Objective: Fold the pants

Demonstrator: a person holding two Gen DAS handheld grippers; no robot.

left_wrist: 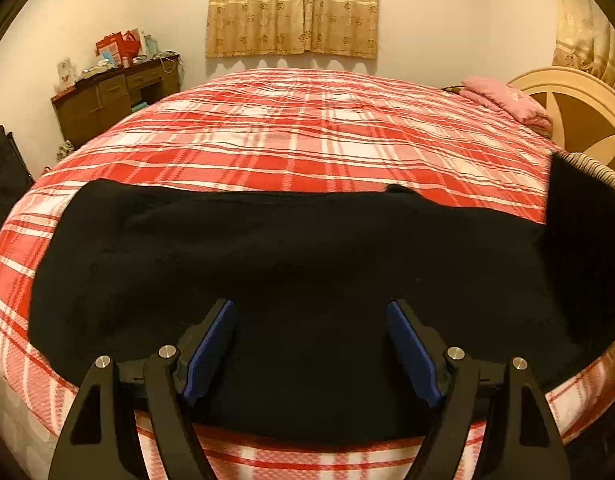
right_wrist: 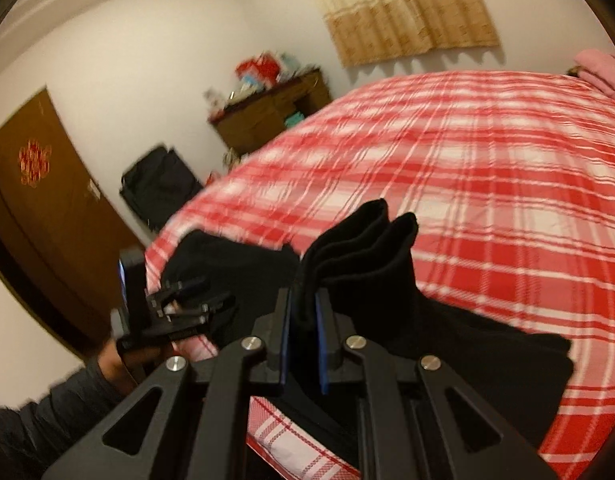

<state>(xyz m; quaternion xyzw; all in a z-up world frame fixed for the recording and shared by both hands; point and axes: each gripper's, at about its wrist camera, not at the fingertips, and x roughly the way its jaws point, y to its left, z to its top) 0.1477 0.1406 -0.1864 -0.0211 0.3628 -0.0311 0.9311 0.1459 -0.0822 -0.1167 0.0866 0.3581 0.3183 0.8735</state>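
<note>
Right gripper [right_wrist: 303, 312] clamped on bunched end of black fabric pants [left_wrist: 291, 248], lifted off red-white plaid bedspread [left_wrist: 307, 136]. Left gripper [left_wrist: 311, 312] wide open, pants spread flat just ahead and beneath.

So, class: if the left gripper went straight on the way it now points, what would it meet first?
Probably the black pants, spread on the bed right ahead of the open left gripper; depth is hard to judge.

A red plaid bed [left_wrist: 307, 128] fills mid-frame; cluttered wooden dresser [left_wrist: 115, 100] upper left, beige curtain [left_wrist: 293, 8] top centre, pink pillow [left_wrist: 507, 100] right.
</note>
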